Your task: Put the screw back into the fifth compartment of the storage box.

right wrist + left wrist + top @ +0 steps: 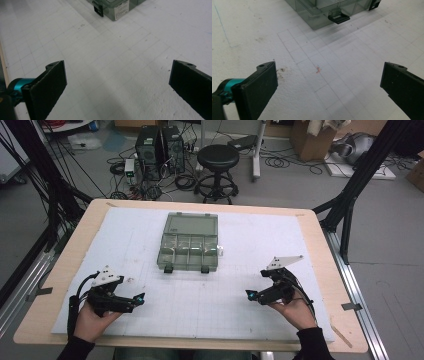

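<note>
Out in the middle of the worktop [90, 225], on the white gridded sheet [200, 300], sits a smoky clear compartment box [189, 241] with its lid shut and two black latches [168, 268] facing the person. That orientation makes sense to me: with the latches on the near side, both tools can get at them straight on without reaching around the box.

Both grippers rest low near the front edge, well apart from the box and from each other, one to each side of it. The left gripper [141, 297] has its fingers wide apart with nothing between them, and so does the right gripper [249, 294]. In the left gripper view one latch [338, 18] shows up ahead, a bit right of centre; in the right gripper view a latch [98, 10] and a white label [121, 9] on the box's side sit up ahead too.

My read is this is a ready stance: fingers pre-opened and angled inward toward the box, so each hand can go for its own latch. Nothing is touched yet, so the box isn't opened.
</note>
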`<state>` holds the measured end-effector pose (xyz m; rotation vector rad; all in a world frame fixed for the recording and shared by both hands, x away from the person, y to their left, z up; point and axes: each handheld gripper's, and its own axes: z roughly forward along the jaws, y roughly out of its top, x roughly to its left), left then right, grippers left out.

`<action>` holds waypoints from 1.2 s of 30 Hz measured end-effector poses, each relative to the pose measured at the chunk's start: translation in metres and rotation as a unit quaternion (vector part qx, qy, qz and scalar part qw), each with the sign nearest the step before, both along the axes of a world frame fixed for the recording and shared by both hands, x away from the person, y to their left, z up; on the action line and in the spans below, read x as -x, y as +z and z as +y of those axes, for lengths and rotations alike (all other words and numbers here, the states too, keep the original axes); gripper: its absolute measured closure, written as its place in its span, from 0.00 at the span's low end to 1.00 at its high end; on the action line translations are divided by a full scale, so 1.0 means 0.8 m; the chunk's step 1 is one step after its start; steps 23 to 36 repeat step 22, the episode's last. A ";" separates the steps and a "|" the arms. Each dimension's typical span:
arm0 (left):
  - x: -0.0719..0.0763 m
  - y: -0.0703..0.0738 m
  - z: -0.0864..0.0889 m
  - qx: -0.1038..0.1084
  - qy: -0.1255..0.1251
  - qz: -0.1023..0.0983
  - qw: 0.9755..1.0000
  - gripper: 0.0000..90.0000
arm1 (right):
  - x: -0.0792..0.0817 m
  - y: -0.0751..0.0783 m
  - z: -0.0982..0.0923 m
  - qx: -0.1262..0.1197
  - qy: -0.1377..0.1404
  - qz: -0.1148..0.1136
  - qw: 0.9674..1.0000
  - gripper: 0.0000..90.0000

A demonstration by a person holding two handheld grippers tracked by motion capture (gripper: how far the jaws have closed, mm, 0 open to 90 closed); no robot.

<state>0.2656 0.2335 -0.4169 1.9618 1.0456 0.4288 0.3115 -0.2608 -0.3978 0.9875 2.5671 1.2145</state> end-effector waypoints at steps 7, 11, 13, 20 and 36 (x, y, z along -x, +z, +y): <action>0.001 -0.002 -0.001 -0.002 -0.005 0.002 1.000 0.02 | 0.013 -0.010 -0.013 -0.005 -0.014 0.000 1.000 0.00; 0.002 -0.003 -0.003 -0.003 -0.008 0.002 1.000 0.02 | 0.022 -0.015 -0.018 -0.014 -0.023 -0.003 1.000 0.00; 0.002 -0.004 -0.005 -0.003 -0.010 0.004 1.000 0.02 | 0.027 -0.018 -0.021 -0.015 -0.026 -0.006 1.000 0.00; 0.002 -0.005 -0.008 -0.006 -0.015 0.004 1.000 0.02 | 0.041 -0.030 -0.028 -0.024 -0.033 -0.004 0.999 0.00; 0.002 -0.005 -0.008 -0.007 -0.017 0.004 1.000 0.02 | 0.043 -0.031 -0.029 -0.025 -0.035 -0.004 0.999 0.00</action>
